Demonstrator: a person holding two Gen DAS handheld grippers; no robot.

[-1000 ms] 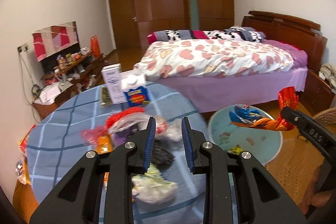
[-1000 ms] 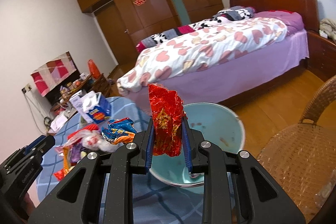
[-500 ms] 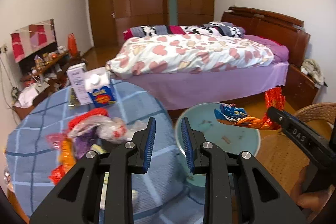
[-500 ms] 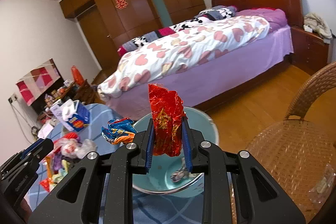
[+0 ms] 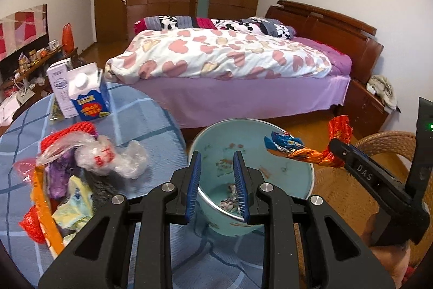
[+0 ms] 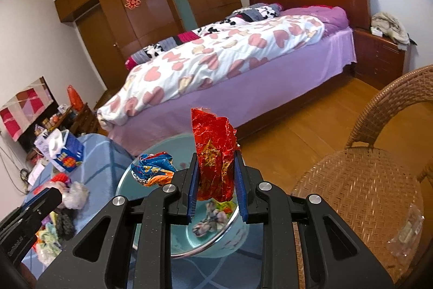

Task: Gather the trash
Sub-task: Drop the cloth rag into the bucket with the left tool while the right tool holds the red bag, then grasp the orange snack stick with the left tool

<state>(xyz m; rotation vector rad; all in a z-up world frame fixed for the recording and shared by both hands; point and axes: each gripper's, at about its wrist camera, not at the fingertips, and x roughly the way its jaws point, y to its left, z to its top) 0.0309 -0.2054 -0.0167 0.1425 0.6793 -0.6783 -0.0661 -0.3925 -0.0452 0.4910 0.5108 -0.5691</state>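
At the table's bed-side edge: a pale blue bin (image 5: pixel 254 151) stands just past the checked blue table (image 5: pixel 140 115), its mouth open upward, a few scraps lying at its bottom.
Right tongs: the right gripper (image 6: pixel 216 188) is clenched on a red foil wrapper (image 6: pixel 213 153), which stands upright between the blue pads.
Second wrapper: a blue-and-orange wrapper (image 6: pixel 153 171) juts sideways from the same grip; whether it is joined to the red one I cannot tell.
Left tongs: the left gripper (image 5: pixel 216 186) is closed down to a narrow gap with nothing between its pads.
Key relation: the red wrapper hangs over the bin's mouth, long axis pointing up along the fingers; the bin lies below and ahead of the right tongs, so a drop looks due.
Nearer hand: the right, since it carries the load; the left merely points into the bin.
Left to collect: a trash pile (image 5: pixel 89 161) of bags and wrappers on the table's near-left part, beside a milk carton (image 5: pixel 88 91).
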